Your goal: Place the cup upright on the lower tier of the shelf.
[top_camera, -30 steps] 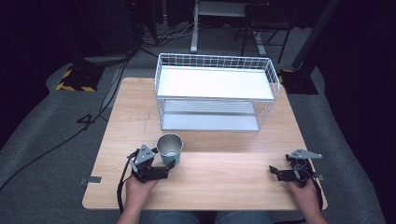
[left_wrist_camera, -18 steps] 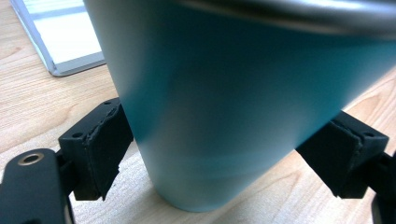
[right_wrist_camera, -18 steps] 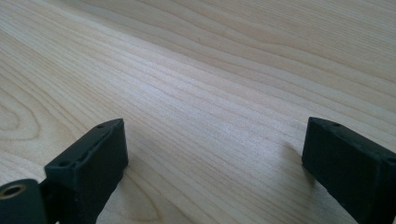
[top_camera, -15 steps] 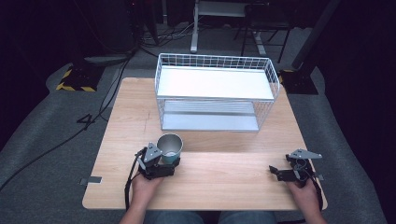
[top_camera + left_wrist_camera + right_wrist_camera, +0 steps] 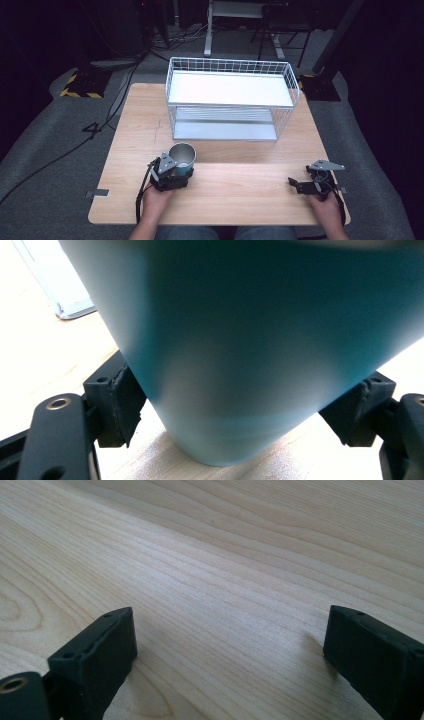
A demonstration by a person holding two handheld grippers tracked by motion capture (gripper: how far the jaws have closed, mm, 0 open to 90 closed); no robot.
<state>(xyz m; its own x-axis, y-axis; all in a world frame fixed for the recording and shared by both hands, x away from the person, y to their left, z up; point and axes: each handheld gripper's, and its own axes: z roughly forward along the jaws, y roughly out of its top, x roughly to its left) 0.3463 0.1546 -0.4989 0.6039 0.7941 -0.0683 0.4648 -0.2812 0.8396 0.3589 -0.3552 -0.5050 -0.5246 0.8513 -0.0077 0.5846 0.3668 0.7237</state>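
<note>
A teal cup [image 5: 183, 156] with a shiny metal inside stands upright on the wooden table [image 5: 240, 200], left of centre near the front. My left gripper [image 5: 181, 171] reaches it from the near side, one jaw on each side of the cup's base. In the left gripper view the cup [image 5: 250, 340] looms close and both pads [image 5: 122, 405] press its lower wall, so the left gripper [image 5: 232, 410] is shut on it. At the front right my right gripper [image 5: 294, 185] rests low over the table and points left. Its jaws stand wide apart over bare wood [image 5: 230, 650].
A white wire rack [image 5: 230, 90] with two flat shelves stands at the back centre of the table. Dark floor, cables and stands surround the table. Bare wood lies between the two grippers.
My left gripper has slid forward and to the right until its jaws came round the cup's base. The right gripper has stayed where it was.
</note>
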